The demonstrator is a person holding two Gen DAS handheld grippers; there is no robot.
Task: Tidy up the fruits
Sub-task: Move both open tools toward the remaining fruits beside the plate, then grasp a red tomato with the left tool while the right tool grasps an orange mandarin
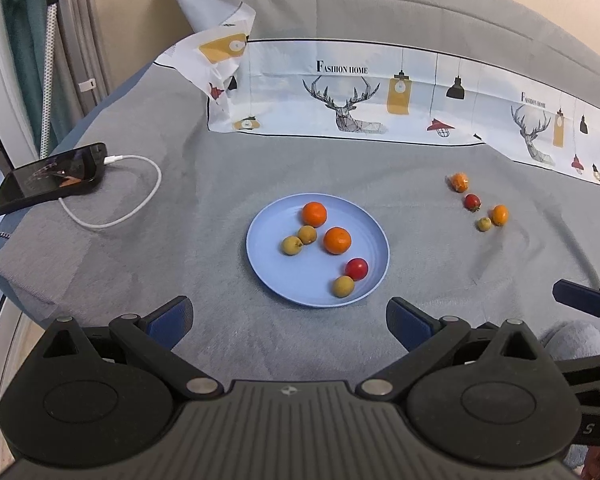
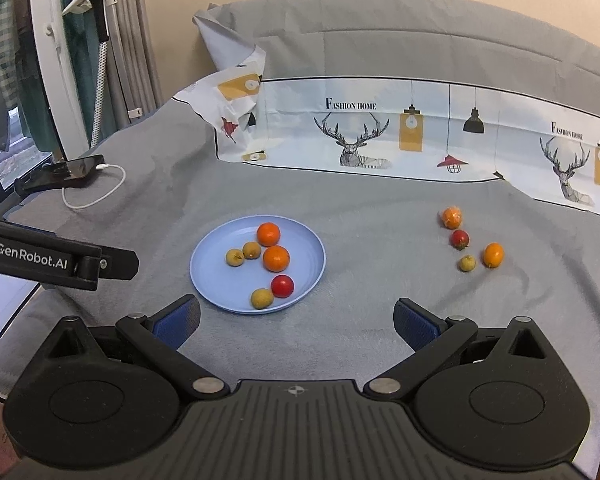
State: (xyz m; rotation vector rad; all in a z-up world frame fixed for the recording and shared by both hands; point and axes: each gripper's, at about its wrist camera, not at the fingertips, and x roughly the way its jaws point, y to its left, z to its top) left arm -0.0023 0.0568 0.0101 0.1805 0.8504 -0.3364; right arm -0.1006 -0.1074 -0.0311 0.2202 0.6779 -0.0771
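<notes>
A blue plate point(image 1: 268, 280) point(image 2: 216, 280) sits mid-cloth and holds two oranges point(image 1: 337, 240) point(image 2: 276, 258), three yellow-green fruits point(image 1: 343, 286) point(image 2: 262, 298) and a red tomato point(image 1: 356, 269) point(image 2: 282, 285). To the right, loose on the cloth, lie a wrapped orange fruit point(image 1: 459, 181) point(image 2: 451, 217), a red tomato point(image 1: 472, 202) point(image 2: 459, 239), a small orange point(image 1: 499, 215) point(image 2: 493, 255) and a yellow-green fruit point(image 1: 483, 224) point(image 2: 467, 263). My left gripper point(image 1: 290, 320) is open and empty just in front of the plate. My right gripper point(image 2: 296, 322) is open and empty, between plate and loose fruits.
A black phone point(image 1: 50, 178) point(image 2: 70, 170) with a white cable point(image 1: 140, 196) lies at the far left of the grey cloth. A printed white cloth point(image 1: 380, 96) point(image 2: 380, 136) stands along the back. The table edge drops off at the left.
</notes>
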